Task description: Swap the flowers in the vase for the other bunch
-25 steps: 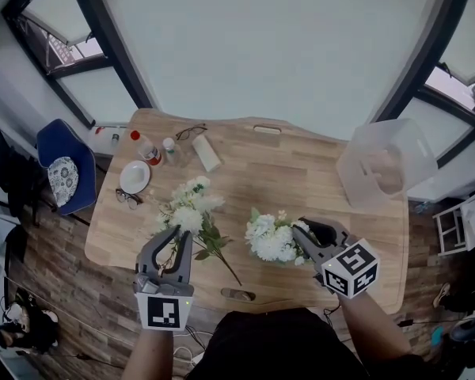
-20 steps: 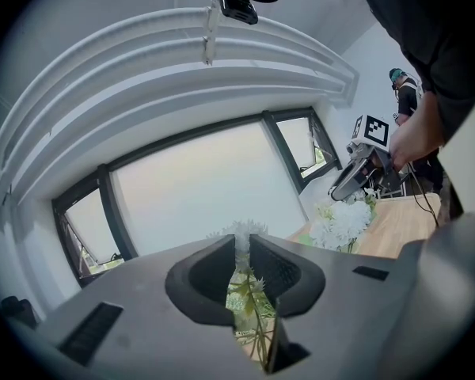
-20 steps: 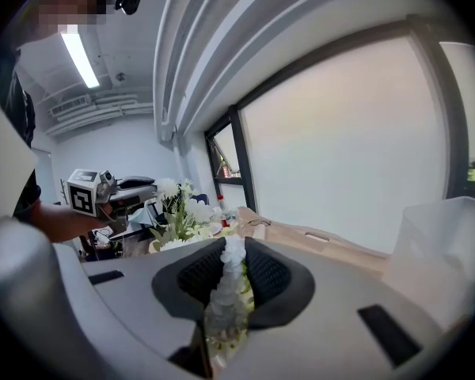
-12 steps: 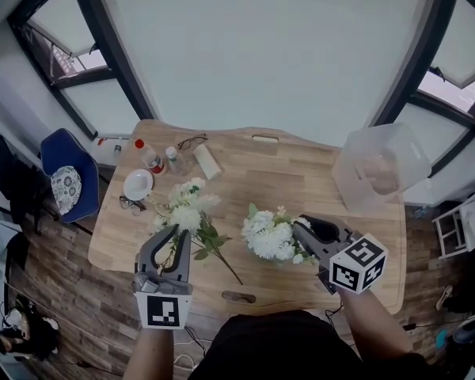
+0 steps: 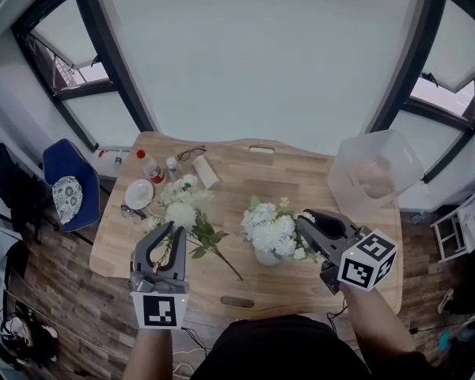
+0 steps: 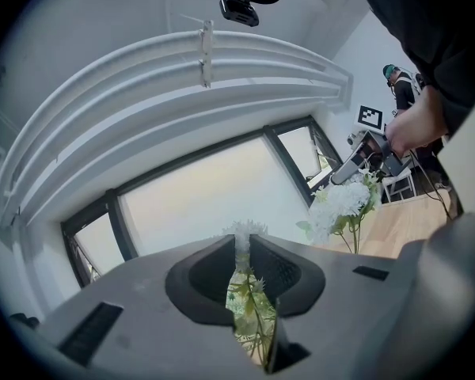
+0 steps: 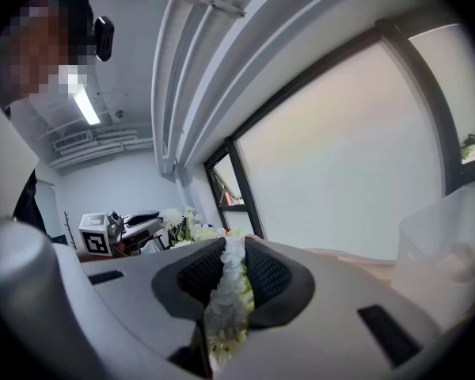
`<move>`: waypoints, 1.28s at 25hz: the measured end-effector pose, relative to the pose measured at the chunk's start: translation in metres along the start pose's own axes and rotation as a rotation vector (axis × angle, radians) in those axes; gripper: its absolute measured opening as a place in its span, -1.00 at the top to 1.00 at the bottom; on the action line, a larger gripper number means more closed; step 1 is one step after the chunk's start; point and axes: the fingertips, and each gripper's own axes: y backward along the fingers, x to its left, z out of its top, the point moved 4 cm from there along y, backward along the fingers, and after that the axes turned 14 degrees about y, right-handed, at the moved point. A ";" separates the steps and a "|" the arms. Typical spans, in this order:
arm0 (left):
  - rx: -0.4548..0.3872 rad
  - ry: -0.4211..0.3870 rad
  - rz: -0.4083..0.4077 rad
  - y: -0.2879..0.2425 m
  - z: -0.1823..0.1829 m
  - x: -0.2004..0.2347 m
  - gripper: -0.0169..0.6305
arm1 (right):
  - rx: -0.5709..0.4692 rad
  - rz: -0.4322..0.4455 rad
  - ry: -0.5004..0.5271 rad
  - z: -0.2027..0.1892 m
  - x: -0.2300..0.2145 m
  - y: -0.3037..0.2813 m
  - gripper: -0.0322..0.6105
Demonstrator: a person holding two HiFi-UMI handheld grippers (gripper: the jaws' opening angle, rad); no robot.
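Gripping the round white bunch (image 5: 269,229) from its right side, the right gripper (image 5: 303,223) is angled inward across the table. Its forearm enters from the lower right edge of the head view, and its marker cube (image 5: 367,260) is tilted toward the camera. In the right gripper view the jaws stand narrowly apart, with a column of small white petals pressed between the ribbed dark pads. The gripper body is smooth grey plastic. A pale vase (image 5: 264,257) shows directly beneath this bunch; whether the stems sit inside it cannot be determined.

The left gripper (image 5: 168,233) points level and straight away from the person, on a forearm that comes up from the bottom edge. Its curved grey fingers close to a thin slot. The left gripper view shows thin green stems, leaves and one frilled white head clamped in that slot. These belong to the loose bunch (image 5: 182,209), which spreads white heads and dark leaves over the left part of the table. One long bare stem (image 5: 228,267) trails toward the near edge.

Both bunches are over the wooden table (image 5: 301,172), a light plank surface with rounded corners. At its far left are a white dish (image 5: 138,194), a red-capped bottle (image 5: 149,167) and a pair of glasses (image 5: 191,153). A clear plastic tub (image 5: 374,172) is at the far right corner. A blue chair (image 5: 71,192) stands beside the left end.
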 end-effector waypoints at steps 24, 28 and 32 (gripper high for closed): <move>-0.139 -0.147 -0.015 -0.036 0.075 0.010 0.77 | -0.195 -0.110 0.000 0.060 -0.036 0.061 0.62; -0.139 -0.154 -0.035 -0.055 0.085 -0.008 0.77 | -0.195 -0.156 0.000 0.058 -0.058 0.083 0.62; -0.155 -0.132 -0.060 -0.066 0.085 -0.012 0.77 | -0.189 -0.190 -0.013 0.052 -0.064 0.090 0.62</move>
